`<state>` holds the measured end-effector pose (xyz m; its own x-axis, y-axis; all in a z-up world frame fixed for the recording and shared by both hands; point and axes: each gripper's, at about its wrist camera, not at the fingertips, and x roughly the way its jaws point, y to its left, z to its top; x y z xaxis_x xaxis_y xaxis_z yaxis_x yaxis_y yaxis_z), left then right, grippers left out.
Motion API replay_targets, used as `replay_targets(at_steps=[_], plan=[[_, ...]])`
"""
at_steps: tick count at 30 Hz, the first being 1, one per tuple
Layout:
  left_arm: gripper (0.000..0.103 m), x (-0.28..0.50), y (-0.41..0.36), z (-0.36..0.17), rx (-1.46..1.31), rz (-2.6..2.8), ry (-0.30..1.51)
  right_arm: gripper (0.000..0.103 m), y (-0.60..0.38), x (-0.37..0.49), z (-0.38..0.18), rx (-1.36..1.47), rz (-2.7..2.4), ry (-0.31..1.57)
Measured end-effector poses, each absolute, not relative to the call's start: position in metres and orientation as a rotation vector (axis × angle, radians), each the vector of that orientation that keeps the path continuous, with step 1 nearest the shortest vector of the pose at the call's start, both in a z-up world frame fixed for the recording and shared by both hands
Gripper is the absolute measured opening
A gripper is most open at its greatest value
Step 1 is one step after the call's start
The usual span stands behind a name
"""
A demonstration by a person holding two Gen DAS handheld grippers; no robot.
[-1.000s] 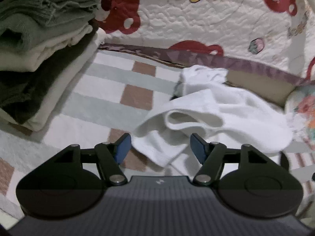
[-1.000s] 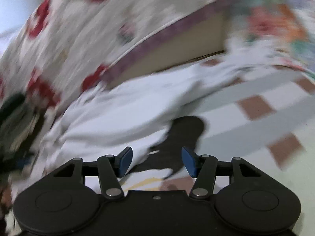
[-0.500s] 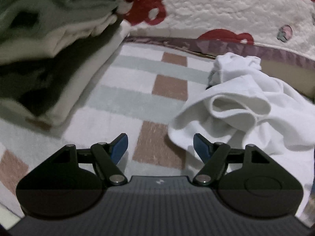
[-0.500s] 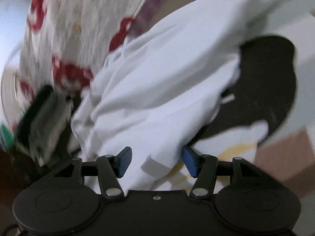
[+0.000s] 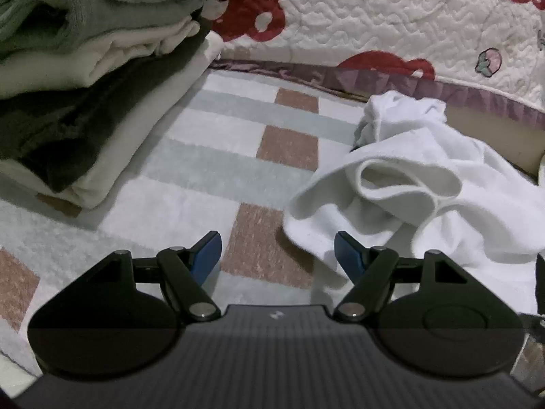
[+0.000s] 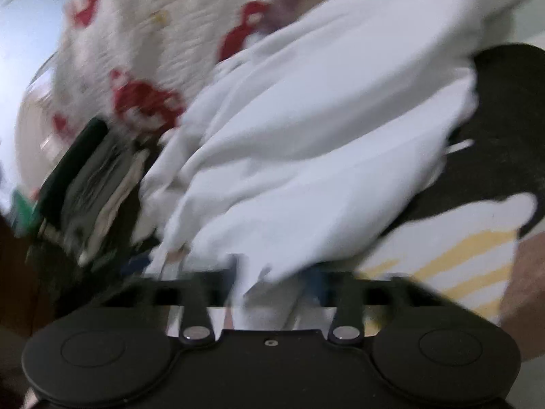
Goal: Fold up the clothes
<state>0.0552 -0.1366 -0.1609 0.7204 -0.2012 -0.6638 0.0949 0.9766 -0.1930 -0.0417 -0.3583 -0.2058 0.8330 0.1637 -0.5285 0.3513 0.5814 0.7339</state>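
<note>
My left gripper [image 5: 277, 250] sits at the bottom middle of its frame with its blue pads spread wide and nothing between them; bare checked rug [image 5: 218, 167] fills the gap. Just right of it, the near edge of the white garment [image 5: 408, 197] lies rumpled on the rug, running from lower centre toward the right edge. In the upper left stands a stack of folded clothes [image 5: 85, 78], well apart from the loose one.

My right gripper [image 6: 272, 279] is blurred: white cloth [image 6: 306, 136] drapes over where the fingertips should be, so I cannot tell whether it is clamped or merely buried.

I judge the fabric light, limp and thick, like soft knit. It will sag, bunch and slide off a shallow pinch but will not be hurt. I would take a doubled hem or the rolled edge nearest my left pads, biting deep, avoiding the loose mound behind.
</note>
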Motion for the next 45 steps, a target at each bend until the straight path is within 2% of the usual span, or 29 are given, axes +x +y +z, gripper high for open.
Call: replay_targets(at_steps=[4, 9, 12, 17, 24, 31, 33, 34, 35, 37, 40, 42, 45], plan=[[0.072, 0.048, -0.138, -0.142, -0.162, -0.238, 0.700, 0.004, -0.385, -0.086, -0.152, 0.976, -0.163, 0.368], [0.071, 0.037, -0.158, -0.124, -0.098, -0.377, 0.682, 0.004, -0.385, -0.157, -0.069, 0.510, -0.404, 0.379], [0.071, 0.027, -0.180, -0.120, -0.073, -0.497, 0.713, 0.004, -0.386, -0.185, -0.074, 0.441, -0.521, 0.453], [0.073, 0.002, -0.229, -0.114, 0.032, -0.691, 0.727, 0.004, -0.395, -0.198, -0.109, 0.493, -0.612, 0.504], [0.073, -0.035, -0.283, -0.128, 0.263, -0.870, 0.734, 0.005, -0.401, -0.180, -0.104, 0.469, -0.608, 0.493], [0.072, -0.030, -0.325, -0.152, 0.519, -0.874, 0.736, 0.005, -0.407, -0.171, -0.102, 0.439, -0.598, 0.516], [0.062, -0.028, -0.331, -0.156, 0.576, -0.870, 0.717, 0.005, -0.408, -0.169, -0.105, 0.427, -0.588, 0.528], [0.029, -0.025, -0.331, -0.154, 0.574, -0.853, 0.713, 0.005, -0.411, -0.167, -0.107, 0.424, -0.585, 0.538], [0.008, -0.018, -0.329, -0.150, 0.533, -0.831, 0.725, 0.005, -0.413, -0.165, -0.110, 0.418, -0.584, 0.552], [0.008, -0.005, -0.323, -0.140, 0.446, -0.784, 0.738, 0.005, -0.422, -0.157, -0.117, 0.397, -0.571, 0.600], [0.007, 0.013, -0.297, -0.118, 0.292, -0.670, 0.652, 0.005, -0.435, -0.143, -0.125, 0.405, -0.550, 0.642], [0.001, 0.024, -0.274, -0.112, 0.201, -0.596, 0.620, 0.005, -0.443, -0.134, -0.130, 0.418, -0.537, 0.663], [0.001, 0.043, -0.236, -0.110, 0.059, -0.488, 0.605, 0.010, -0.456, -0.120, -0.138, 0.437, -0.517, 0.693]])
